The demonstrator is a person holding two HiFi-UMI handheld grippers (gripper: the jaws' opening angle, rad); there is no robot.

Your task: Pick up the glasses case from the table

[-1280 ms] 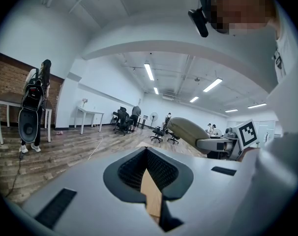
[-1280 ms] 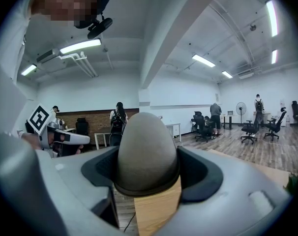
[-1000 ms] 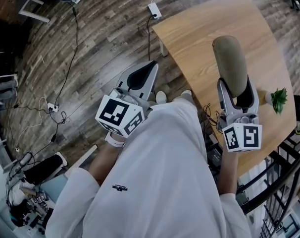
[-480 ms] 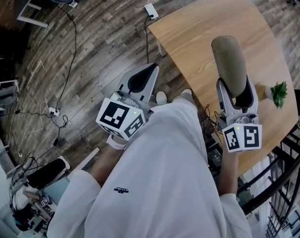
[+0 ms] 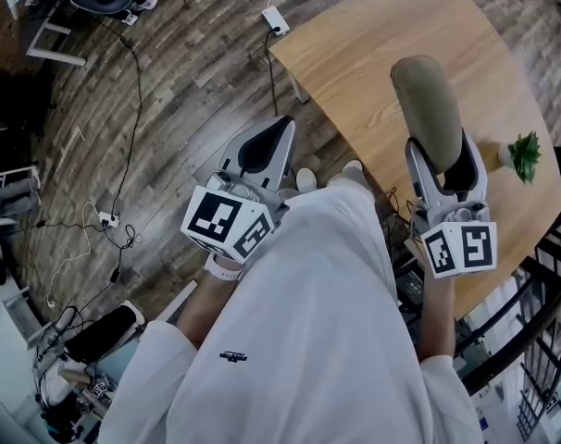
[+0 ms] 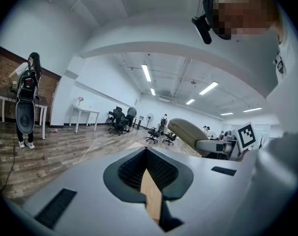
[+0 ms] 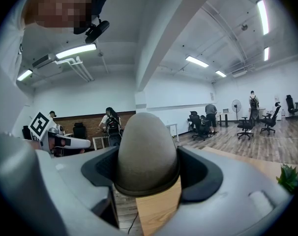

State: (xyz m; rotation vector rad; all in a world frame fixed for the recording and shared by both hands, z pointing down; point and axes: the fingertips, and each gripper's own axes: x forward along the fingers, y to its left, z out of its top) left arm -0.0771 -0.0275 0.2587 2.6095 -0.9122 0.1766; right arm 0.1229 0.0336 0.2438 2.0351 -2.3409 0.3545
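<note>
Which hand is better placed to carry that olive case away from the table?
Right. The right gripper holds the glasses case between its jaws, over the table. The left gripper is empty and sits over the floor, off the table's edge.

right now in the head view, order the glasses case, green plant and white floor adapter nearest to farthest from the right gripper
1. Olive-grey oval glasses case: clamped in the right gripper's jaws.
2. Small green leafy plant: on the wooden table, just right of the gripper.
3. White rectangular power adapter: on the floor, past the table's far left corner.
</note>
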